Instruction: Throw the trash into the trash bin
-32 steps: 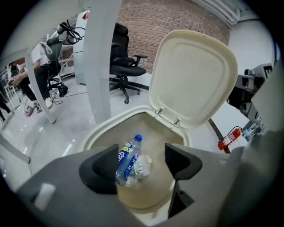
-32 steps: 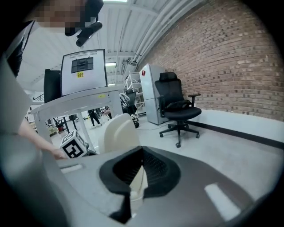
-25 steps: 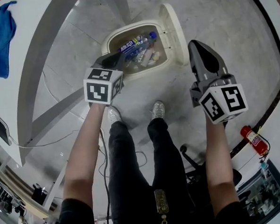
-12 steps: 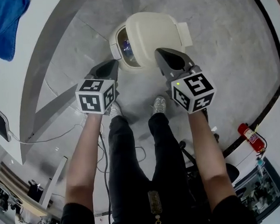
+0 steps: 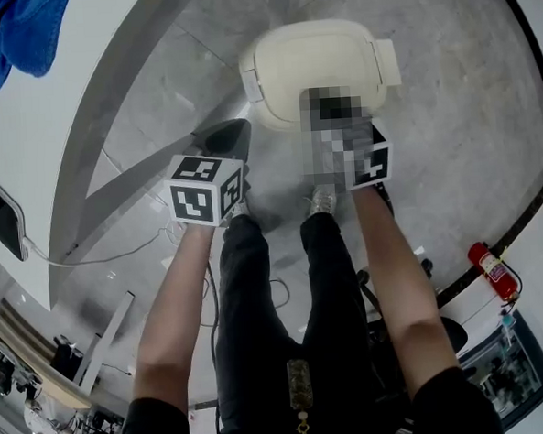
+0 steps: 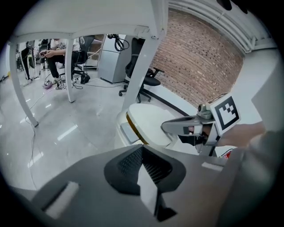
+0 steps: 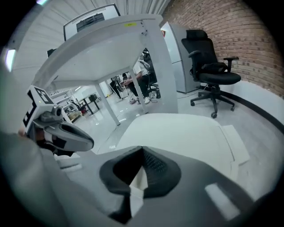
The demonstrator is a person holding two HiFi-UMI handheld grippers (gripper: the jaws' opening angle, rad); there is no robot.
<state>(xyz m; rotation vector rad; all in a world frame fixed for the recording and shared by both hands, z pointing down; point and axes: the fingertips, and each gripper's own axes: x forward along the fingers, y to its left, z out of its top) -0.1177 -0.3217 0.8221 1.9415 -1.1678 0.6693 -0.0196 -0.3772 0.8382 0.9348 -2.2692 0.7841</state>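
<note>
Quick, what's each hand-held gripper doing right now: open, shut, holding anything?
Left hand-held gripper: closed, empty.
Right hand-held gripper: closed, empty, over the bin lid.

Beyond the left fingers [image 6: 128,167] spreads a glossy grey stone floor [image 6: 57,128], streaked with reflected light. Ahead of them and above rises a white table leg [image 6: 144,66], with a red brick wall [image 6: 195,57] behind it. Well beyond the right fingers [image 7: 156,170], a black office chair [image 7: 212,73] stands near that wall.

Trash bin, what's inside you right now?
The inside cannot be seen. The cream lid lies down over the trash bin and covers whatever is in it. Only the lid's smooth top shows.
</note>
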